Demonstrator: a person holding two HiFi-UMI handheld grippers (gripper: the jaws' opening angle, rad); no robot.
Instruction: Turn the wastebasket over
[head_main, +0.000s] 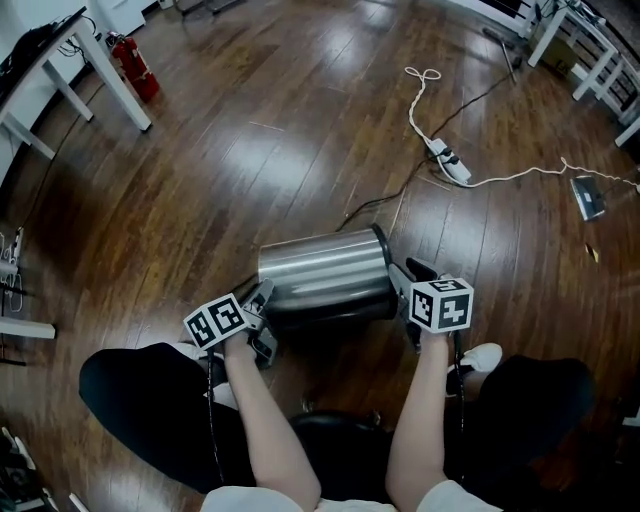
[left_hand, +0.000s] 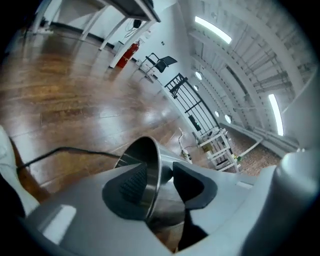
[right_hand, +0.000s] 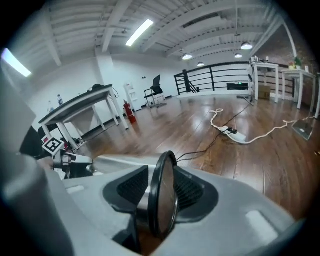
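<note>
Head view is showing the wooden floor (head_main: 250, 150) carrying the steel wastebasket (head_main: 325, 270), which is lying on its side just in front of you, open mouth pointing toward your left. Your left gripper (head_main: 262, 300) is straddling the mouth's rim (left_hand: 152, 165) with jaws spread, one pad inside and one outside. Your right gripper (head_main: 408, 280) is sitting likewise parted astride the black base ring (right_hand: 162, 200), not visibly pinching it.

It looked like an open loft workroom: wood floor (head_main: 250, 120), tables (head_main: 105, 75), office chair (right_hand: 156, 86), extinguisher (head_main: 133, 65), railing (right_hand: 220, 76), strip lights (right_hand: 140, 31)
</note>
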